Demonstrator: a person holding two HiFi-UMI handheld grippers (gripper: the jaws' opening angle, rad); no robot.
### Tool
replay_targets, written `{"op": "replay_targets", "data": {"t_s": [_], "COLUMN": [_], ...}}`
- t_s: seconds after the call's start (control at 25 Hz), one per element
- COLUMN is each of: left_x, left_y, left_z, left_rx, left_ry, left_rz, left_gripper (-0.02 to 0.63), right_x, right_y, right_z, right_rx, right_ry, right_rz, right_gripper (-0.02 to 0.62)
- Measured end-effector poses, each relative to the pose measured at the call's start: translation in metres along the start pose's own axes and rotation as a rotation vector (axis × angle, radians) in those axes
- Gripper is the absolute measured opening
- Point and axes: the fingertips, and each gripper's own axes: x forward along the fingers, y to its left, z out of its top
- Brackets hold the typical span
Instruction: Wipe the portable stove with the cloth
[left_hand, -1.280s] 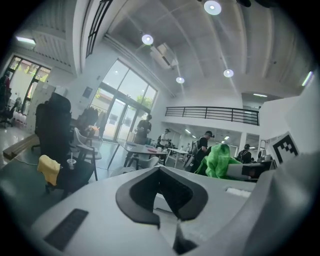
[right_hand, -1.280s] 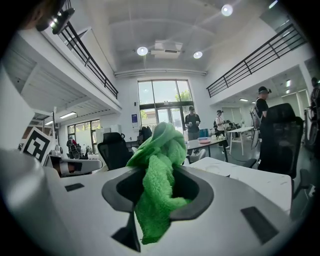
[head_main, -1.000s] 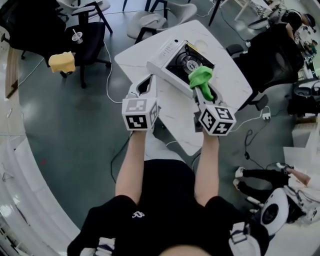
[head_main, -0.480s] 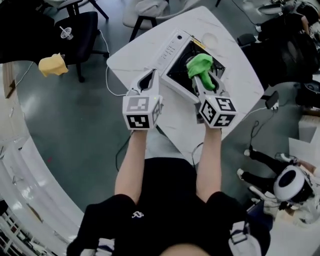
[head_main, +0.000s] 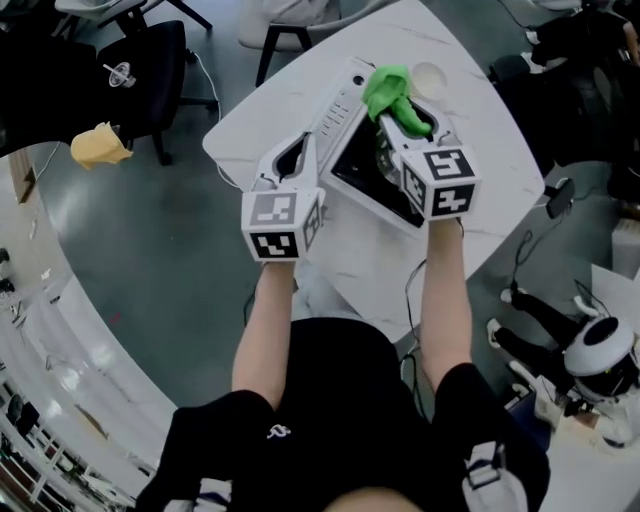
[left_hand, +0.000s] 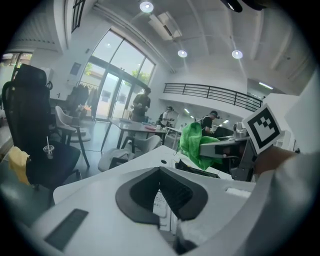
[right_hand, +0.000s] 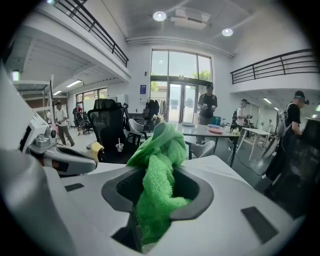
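The portable stove (head_main: 352, 160) is white with a black burner well and lies at a slant on the white table (head_main: 480, 150). My right gripper (head_main: 388, 100) is shut on the green cloth (head_main: 383, 88), which hangs over the stove's far end. In the right gripper view the cloth (right_hand: 159, 180) fills the space between the jaws. My left gripper (head_main: 296, 152) is shut and holds nothing; its tip sits at the stove's left side by the control panel (head_main: 338, 100). From the left gripper view the cloth (left_hand: 192, 145) shows ahead to the right, above the stove (left_hand: 197, 170).
A black chair (head_main: 150, 60) on the left carries a cup (head_main: 118, 72), and a yellow cloth (head_main: 98, 146) lies beside it. A round mark (head_main: 430, 73) is on the table past the stove. Cables trail across the floor. People stand in the hall behind.
My right gripper has carried the green cloth away from me along the stove, from its near part to its far end. The left gripper has stayed by the stove's left side.
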Motion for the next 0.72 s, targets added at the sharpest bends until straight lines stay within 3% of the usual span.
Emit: {"op": "replay_targets", "data": {"t_s": [0.32,0.72], "left_x": [0.032,0.018], "left_y": [0.014,0.036], "left_z": [-0.003,-0.014], "left_rx": [0.029,0.024], "left_ry": [0.034,0.066], "left_rz": [0.019,0.07], "left_gripper": [-0.002,-0.002], "right_x": [0.07,0.117], "right_y": [-0.021,-0.024], "right_z": [-0.005,-0.031], "right_rx": [-0.135,-0.304], "right_ry": [0.082,0.237], "right_rz": [0.05,0.04], "right_gripper": [0.13,0.13]}}
